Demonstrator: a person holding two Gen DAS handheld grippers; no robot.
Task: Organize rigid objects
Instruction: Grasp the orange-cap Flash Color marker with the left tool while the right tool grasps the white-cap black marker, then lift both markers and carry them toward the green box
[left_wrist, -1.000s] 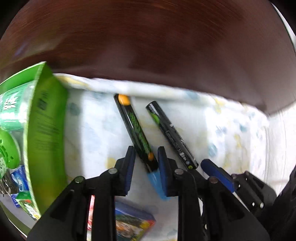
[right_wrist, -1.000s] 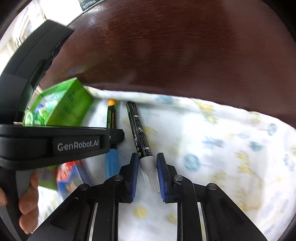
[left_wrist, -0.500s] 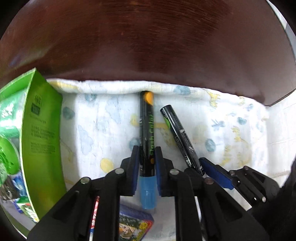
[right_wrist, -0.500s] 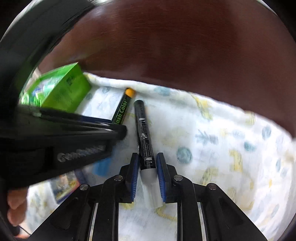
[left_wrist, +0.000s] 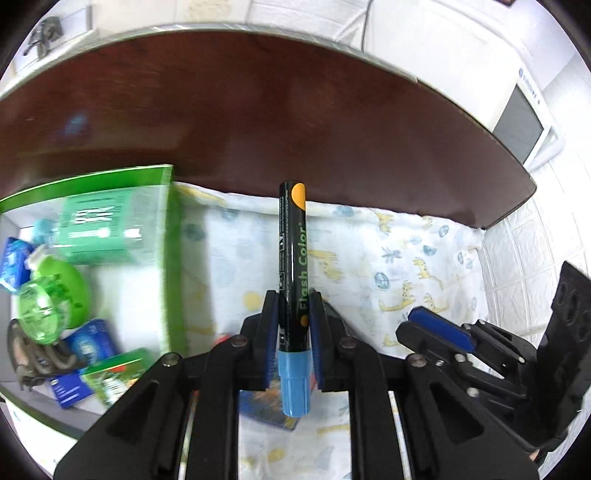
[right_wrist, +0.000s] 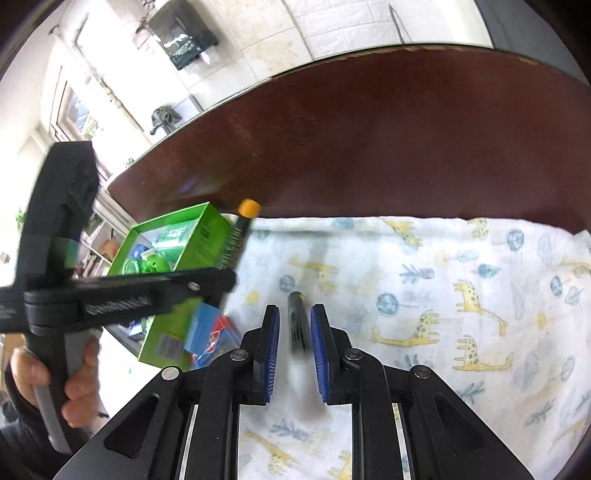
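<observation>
Left wrist view. The left gripper (left_wrist: 293, 343) was clenched on a black marker pen with a blue cap and an orange end (left_wrist: 291, 280), its blue pads pressing the barrel just above the cap. The pen pointed away from the camera and was clear of the white cloth printed with giraffes and leaves (left_wrist: 369, 266), which covered the near part of the dark red-brown wooden table (left_wrist: 295, 110). To the left stood an open green cardboard box (left_wrist: 168, 258) holding a round green plastic case (left_wrist: 51, 306) and small blue packets (left_wrist: 92, 343). The right gripper (left_wrist: 439, 328) appeared at the lower right; its state could not be read from this view.

Right wrist view. The right gripper (right_wrist: 293, 350) was closed on a second black marker pen with a pale cap (right_wrist: 297, 332), blurred and pointing almost straight away from the lens, held above the cloth (right_wrist: 443, 295). The left gripper (right_wrist: 225, 284), carried by a hand (right_wrist: 77, 376), crossed the left side with the first pen's orange end (right_wrist: 248, 208) showing above the green box (right_wrist: 199, 240).

Step in hand, as judged: both pens were grasped and lifted, so the carry phase was under way. The next move probably called for bringing each pen over the green box, clearing its wall, and releasing it among the contents, one gripper at a time to avoid collision.
</observation>
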